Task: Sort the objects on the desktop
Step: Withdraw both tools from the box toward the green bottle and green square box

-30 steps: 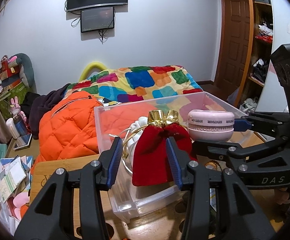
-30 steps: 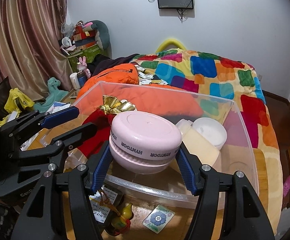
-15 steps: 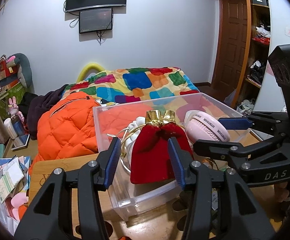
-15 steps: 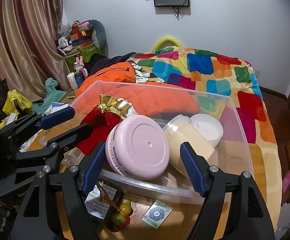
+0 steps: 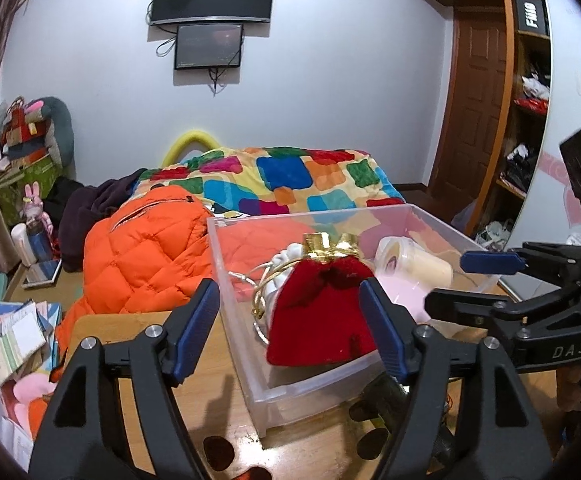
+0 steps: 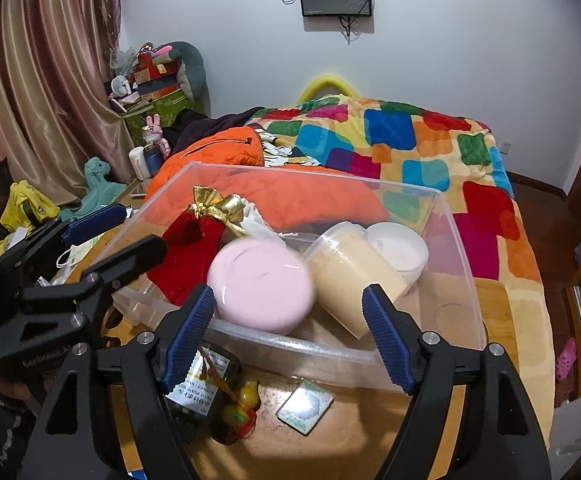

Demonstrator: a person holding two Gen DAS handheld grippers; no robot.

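A clear plastic bin [image 5: 310,384] [image 6: 462,264] stands on the wooden desk. In it lie a red velvet pouch with a gold top [image 5: 318,320] [image 6: 194,248], a white pouch [image 5: 280,276], a pink round case [image 6: 262,288] [image 5: 404,292], a cream jar [image 6: 358,276] [image 5: 414,260] and a white lid [image 6: 398,244]. My left gripper [image 5: 290,332] is open and empty, its fingers either side of the red pouch, apart from it. My right gripper [image 6: 290,334] is open and empty, just in front of the pink case.
A dark bottle with a paper tag [image 6: 206,380], small fruit charms [image 6: 242,404] and a patterned card [image 6: 304,404] lie on the desk [image 6: 354,440] before the bin. An orange jacket [image 5: 146,256] and a colourful bed [image 5: 290,184] lie behind. Papers [image 5: 10,332] are piled at left.
My right gripper opened and the pink case dropped into the bin. My left gripper opened and the red pouch now rests in the bin. Both grippers drew back slightly.
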